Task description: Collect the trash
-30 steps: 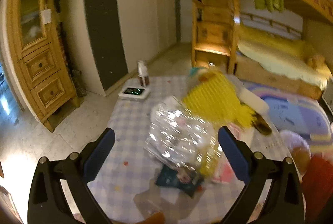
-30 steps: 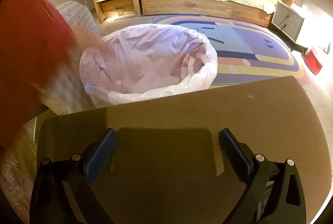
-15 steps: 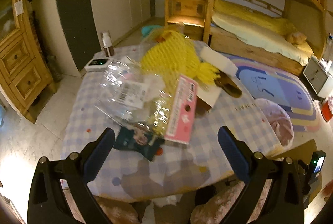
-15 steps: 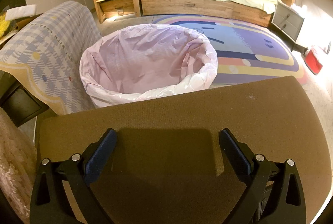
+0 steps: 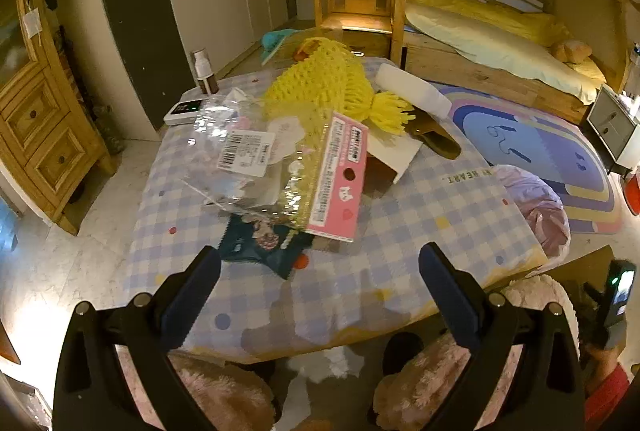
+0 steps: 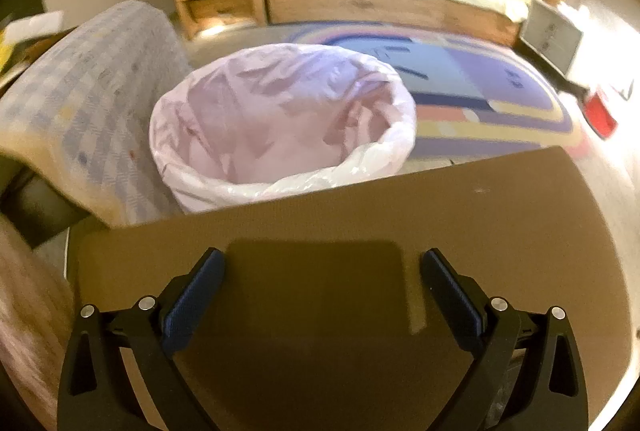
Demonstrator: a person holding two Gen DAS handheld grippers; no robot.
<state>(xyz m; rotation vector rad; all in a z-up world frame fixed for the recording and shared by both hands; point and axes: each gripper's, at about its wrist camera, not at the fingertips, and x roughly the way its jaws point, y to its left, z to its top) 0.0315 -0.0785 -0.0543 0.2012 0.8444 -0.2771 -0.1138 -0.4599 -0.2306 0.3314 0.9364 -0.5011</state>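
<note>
Left wrist view: my left gripper (image 5: 320,271) hangs above the near edge of the table (image 5: 420,223), its checked cloth in view, jaws spread wide and holding nothing. Ahead of it, from left to right, lie a clear crinkled plastic bag (image 5: 236,155) with a barcode label, a dark snack wrapper (image 5: 260,243) just beneath it, a pink-edged package (image 5: 340,175) resting across the bag, and behind these a yellow knitted hat (image 5: 332,87). At the table's right edge stands the bin (image 5: 536,203) with a pale pink liner. Right wrist view: my right gripper (image 6: 320,283) is likewise wide open and empty, poised over a brown flat surface (image 6: 500,231), with the lined bin (image 6: 280,119) just beyond it, beside the hanging cloth.
</note>
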